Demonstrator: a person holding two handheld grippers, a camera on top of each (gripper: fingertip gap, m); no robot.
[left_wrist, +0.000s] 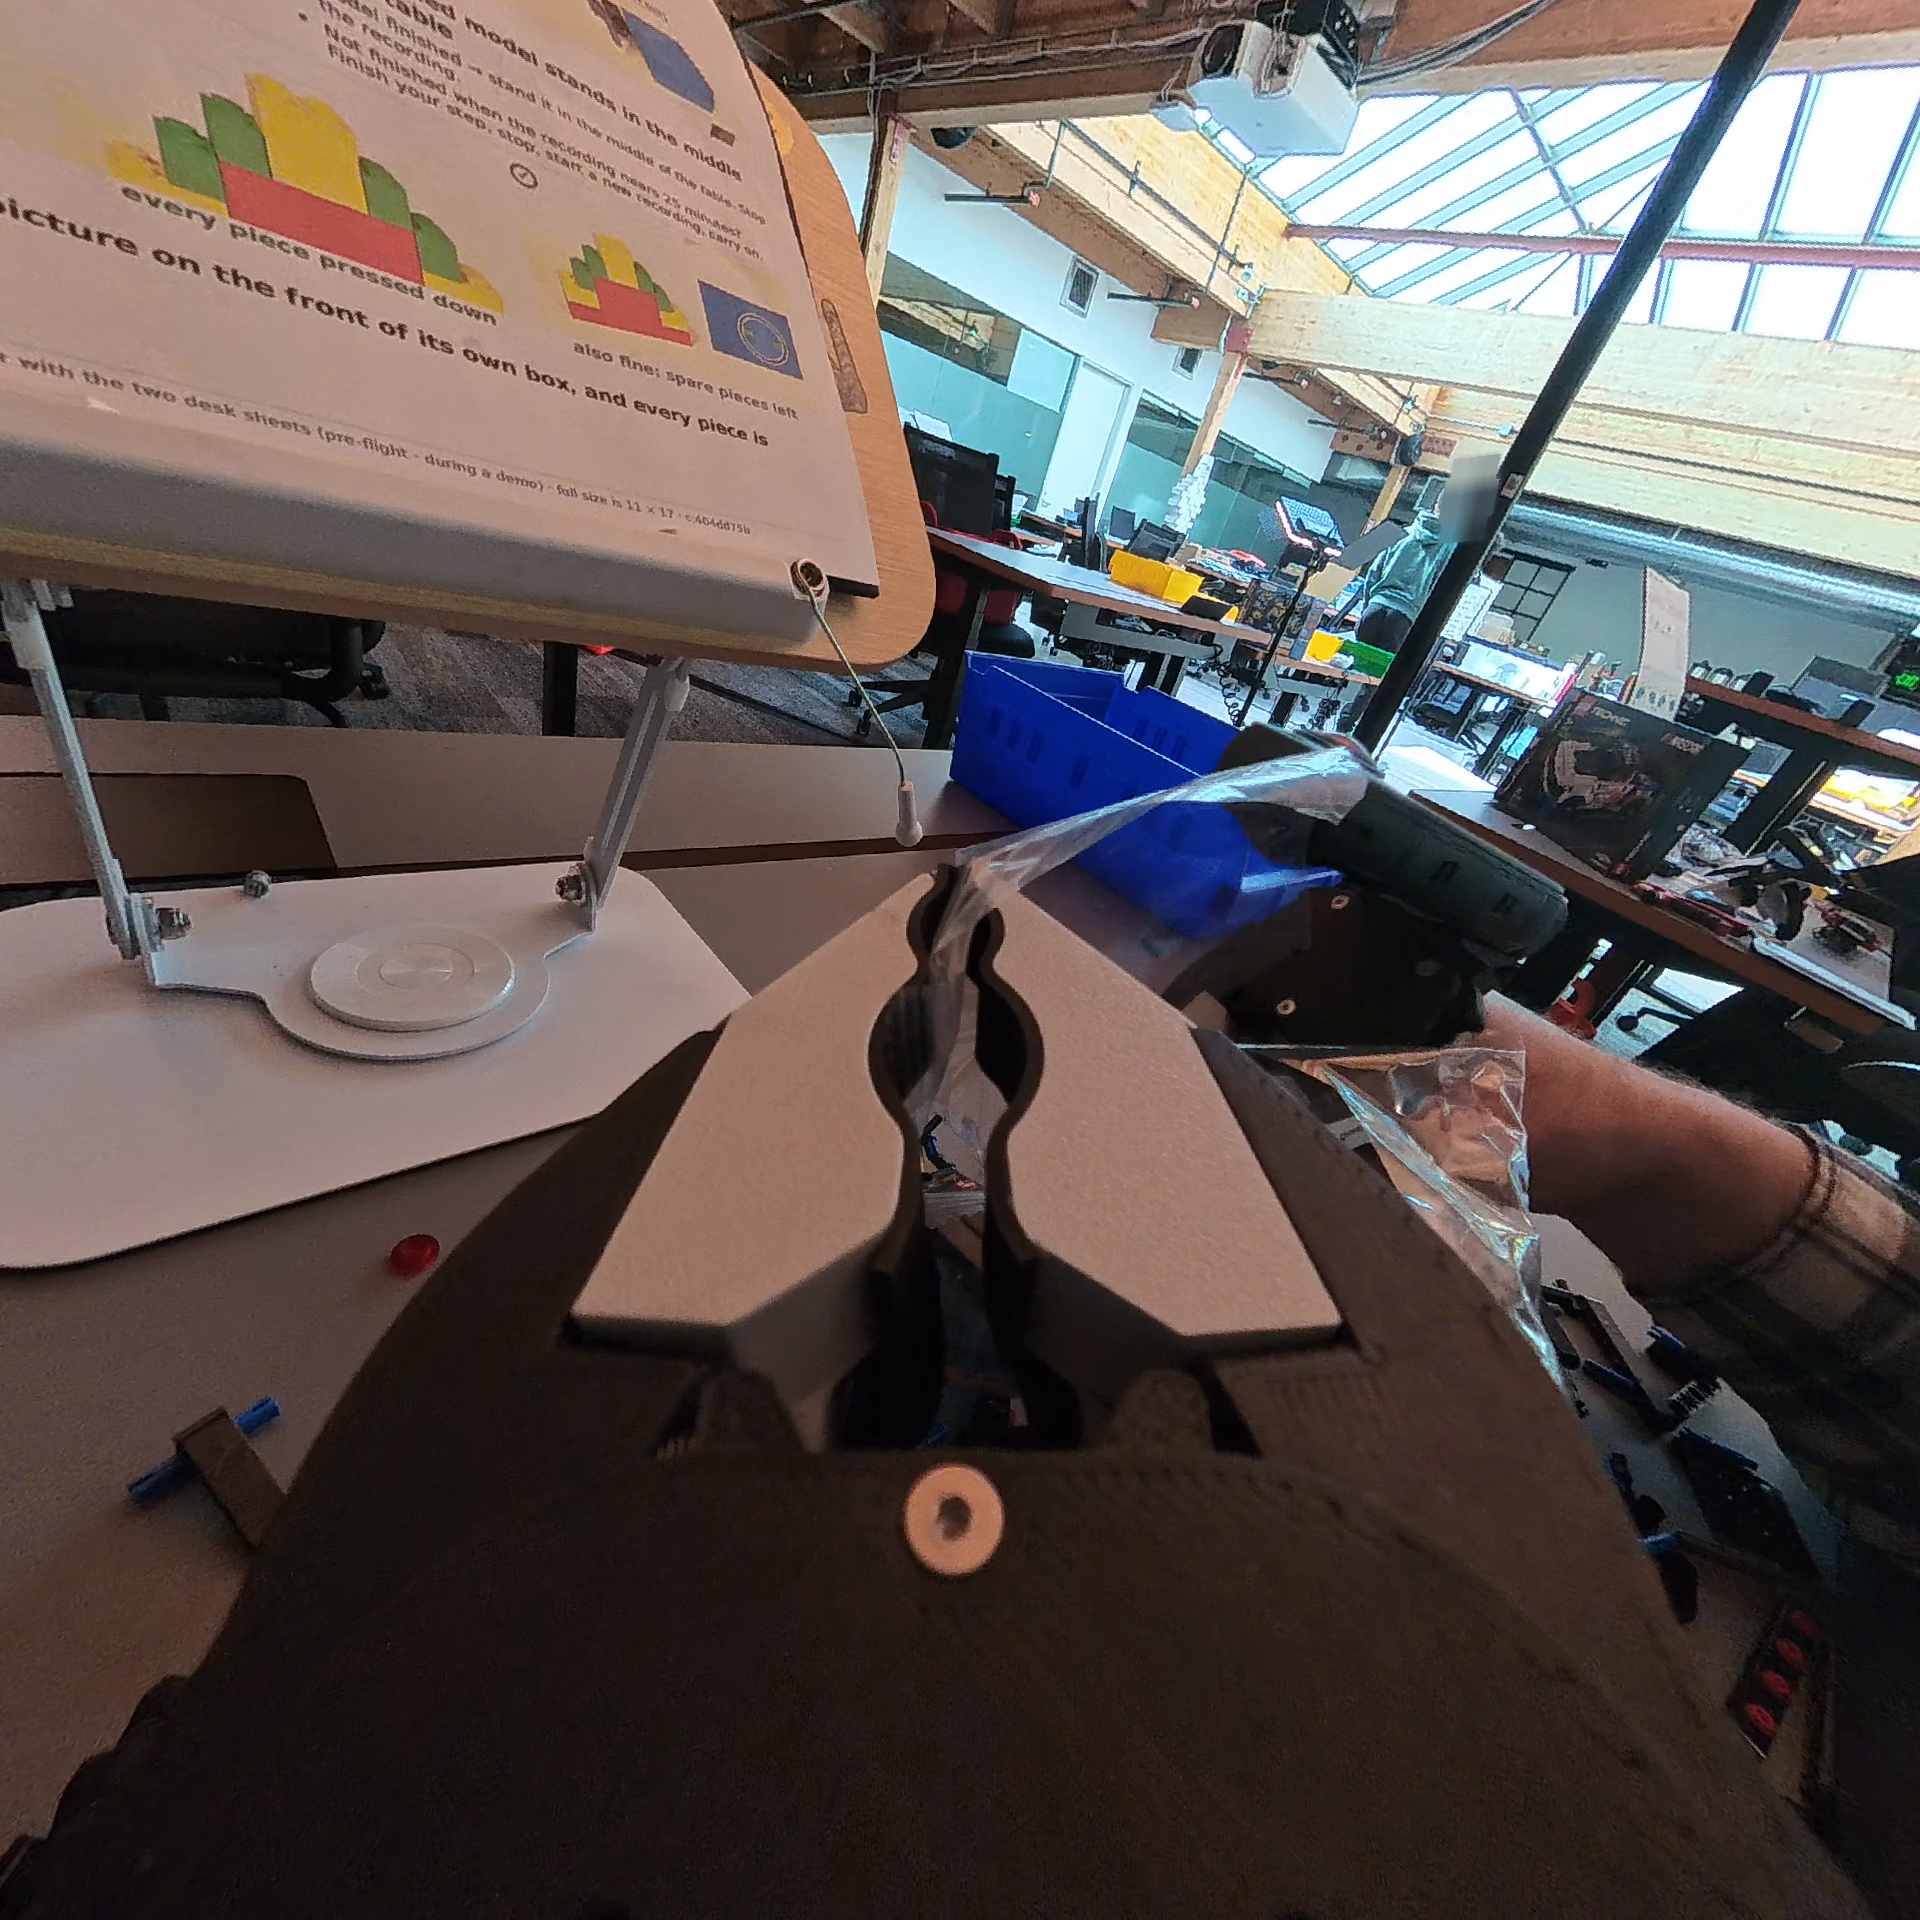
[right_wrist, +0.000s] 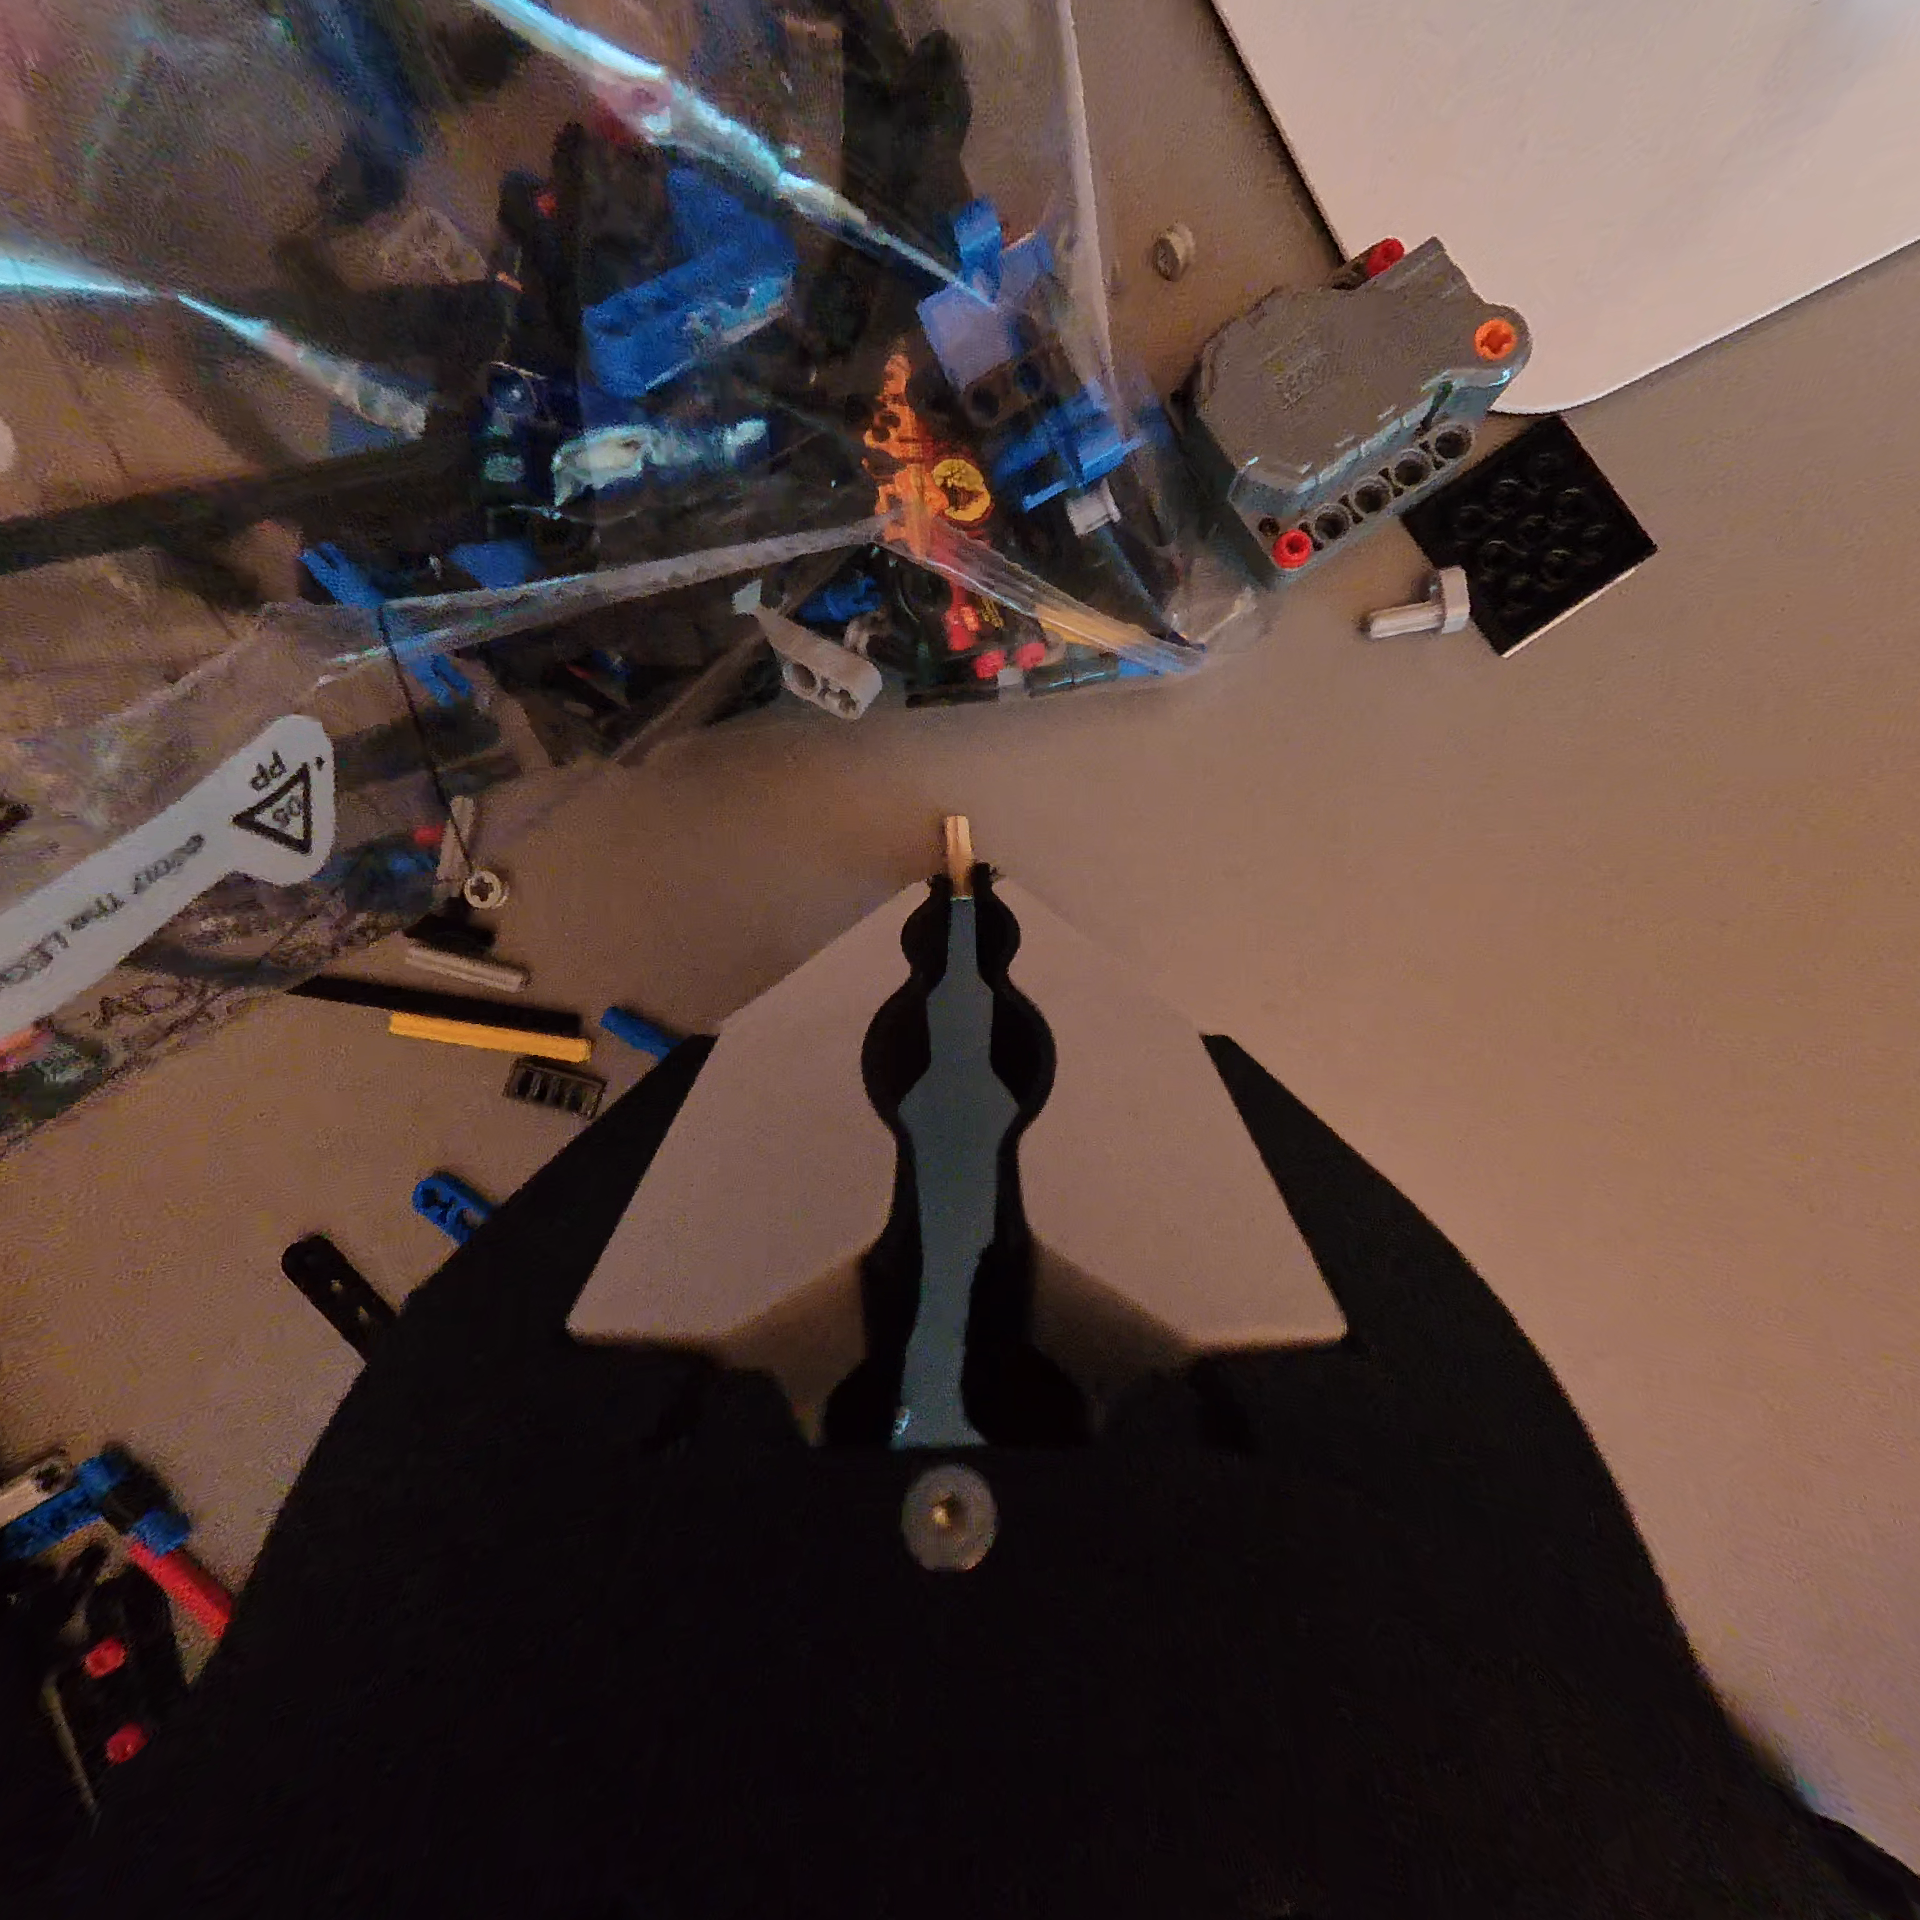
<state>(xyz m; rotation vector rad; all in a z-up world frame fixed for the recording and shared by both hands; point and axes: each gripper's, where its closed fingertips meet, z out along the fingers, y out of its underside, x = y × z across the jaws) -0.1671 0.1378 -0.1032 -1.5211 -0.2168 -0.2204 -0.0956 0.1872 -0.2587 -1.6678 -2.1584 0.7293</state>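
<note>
My left gripper (left_wrist: 961, 914) is shut on the edge of a clear plastic bag (left_wrist: 1143, 810). The film stretches right from its tips and drapes over the black body of the other gripper (left_wrist: 1403, 883), which a hand in a plaid sleeve (left_wrist: 1662, 1174) holds. In the right wrist view the bag (right_wrist: 644, 416) lies on the grey table (right_wrist: 1351, 935), full of blue, black and red building pieces. My right gripper (right_wrist: 961, 883) points down at the table near the bag. It is shut on a small tan peg (right_wrist: 957, 844) that sticks out of its tips.
A grey motor block (right_wrist: 1351, 405), a black plate (right_wrist: 1527, 535) and a grey pin (right_wrist: 1418, 615) lie right of the bag. A yellow axle (right_wrist: 488, 1036) and loose pieces lie left. A sheet stand's white base (left_wrist: 208, 1091) and a blue bin (left_wrist: 1091, 769) stand behind. Left tips to right tips: about 20 cm. To the yellow axle (right_wrist: 488, 1036): right tips about 9 cm, left tips about 20 cm.
</note>
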